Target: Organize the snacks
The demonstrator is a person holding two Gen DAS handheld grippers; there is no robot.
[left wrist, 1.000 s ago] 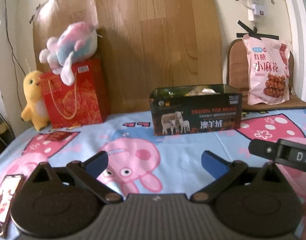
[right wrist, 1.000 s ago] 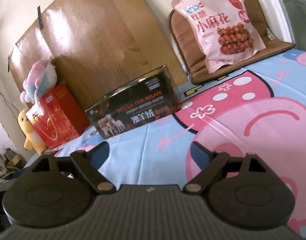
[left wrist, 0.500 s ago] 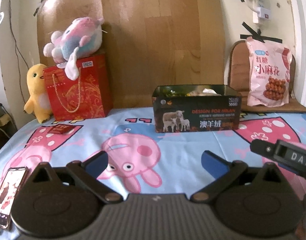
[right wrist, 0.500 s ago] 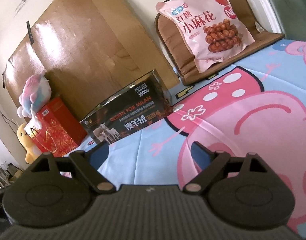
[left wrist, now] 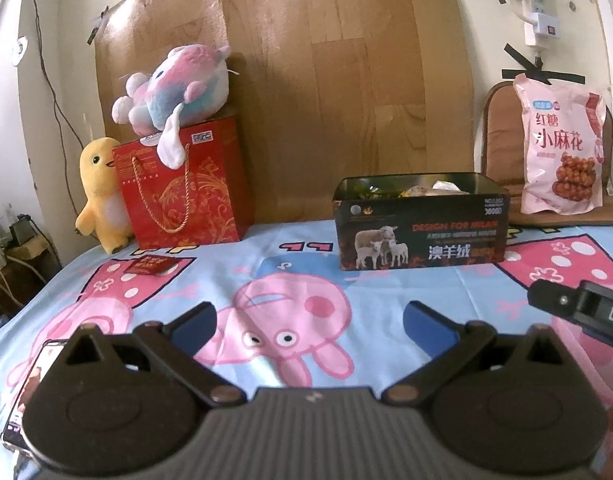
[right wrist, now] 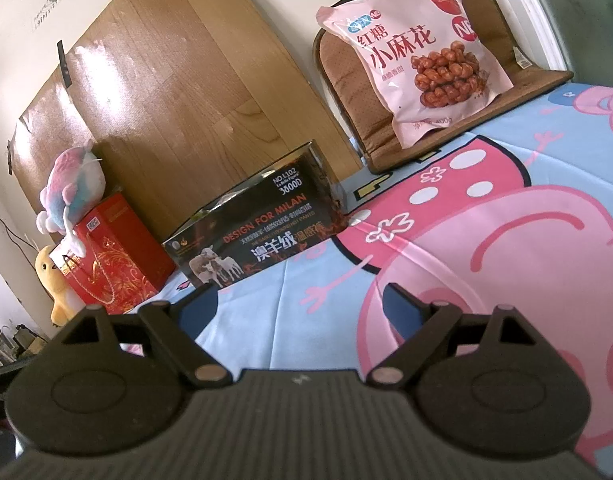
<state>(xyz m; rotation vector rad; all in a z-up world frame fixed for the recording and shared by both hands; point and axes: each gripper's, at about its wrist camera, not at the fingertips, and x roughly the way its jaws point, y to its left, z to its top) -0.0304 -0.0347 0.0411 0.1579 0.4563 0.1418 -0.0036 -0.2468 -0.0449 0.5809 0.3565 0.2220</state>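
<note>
**Grippers empty over the cloth, snacks at the back**

Hovering above the cartoon cloth [left wrist: 306, 248], the left gripper [left wrist: 308, 322] has its blue pads wide apart and nothing is between them. The right gripper [right wrist: 302, 306] is the same: jaws spread wide, only cloth under them, no object held.

A dark tin [left wrist: 420, 232] with sheep on its side stands open near the far edge of the cloth, and some packets are visible inside. A pink snack bag [right wrist: 414, 44] leans upright on a brown cushion [right wrist: 346, 92], right of the tin and apart from it. One small red packet [left wrist: 150, 266] lies flat on the cloth at the left, in front of a red gift bag [left wrist: 182, 192].
</note>
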